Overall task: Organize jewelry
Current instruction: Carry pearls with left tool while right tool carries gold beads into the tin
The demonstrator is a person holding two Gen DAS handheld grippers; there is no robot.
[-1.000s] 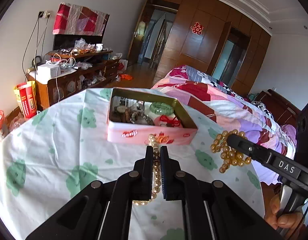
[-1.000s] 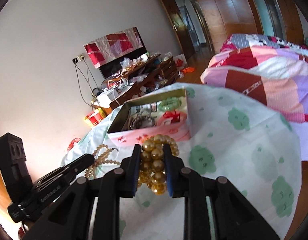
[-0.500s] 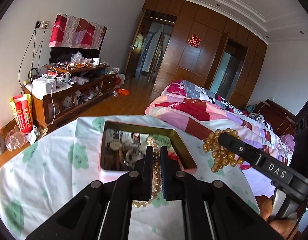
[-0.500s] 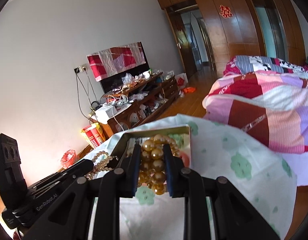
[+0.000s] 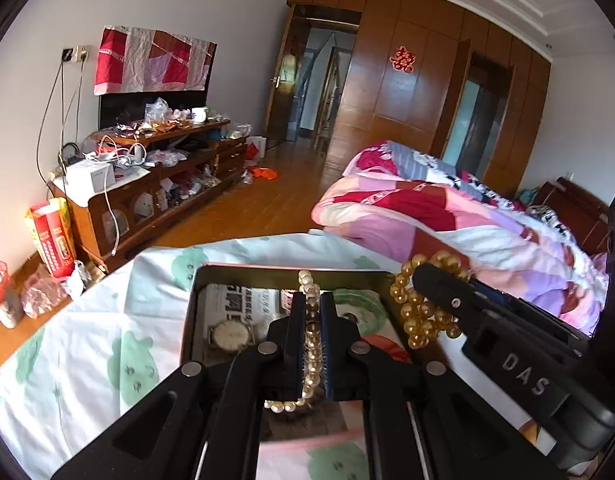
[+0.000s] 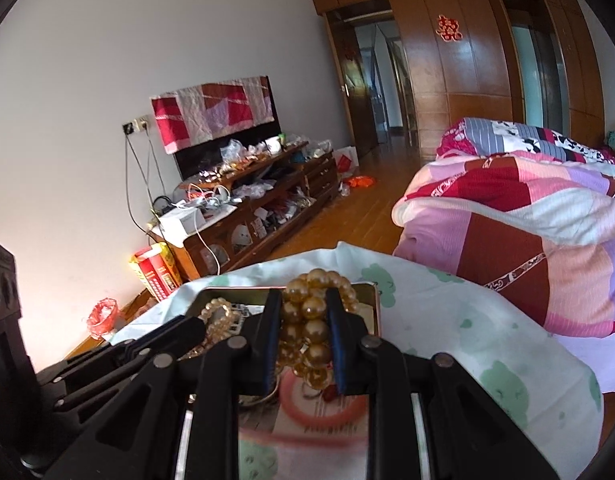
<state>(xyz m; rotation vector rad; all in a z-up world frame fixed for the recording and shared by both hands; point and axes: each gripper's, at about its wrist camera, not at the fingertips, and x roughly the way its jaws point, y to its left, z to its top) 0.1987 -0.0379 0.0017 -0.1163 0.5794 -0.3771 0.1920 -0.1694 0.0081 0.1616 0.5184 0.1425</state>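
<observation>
My left gripper (image 5: pixel 312 300) is shut on a cream pearl bracelet (image 5: pixel 310 344) and holds it over the open pink tin box (image 5: pixel 195 292). The box holds a watch (image 5: pixel 227 332), a green bangle (image 5: pixel 363 308) and other pieces. My right gripper (image 6: pixel 303 300) is shut on a golden bead bracelet (image 6: pixel 307 320), also over the box (image 6: pixel 371 304). The right gripper with its golden beads (image 5: pixel 419 320) shows at the right of the left wrist view. The left gripper with its pearls (image 6: pixel 219 320) shows at the left of the right wrist view.
The box sits on a table under a white cloth with green prints (image 5: pixel 87 352). A bed with a patchwork quilt (image 5: pixel 447 216) lies to the right. A cluttered wooden TV cabinet (image 5: pixel 155 176) stands along the far left wall.
Both grippers have moved forward with their bracelets, from in front of the box to above its open inside. Both stay shut on their beads.
</observation>
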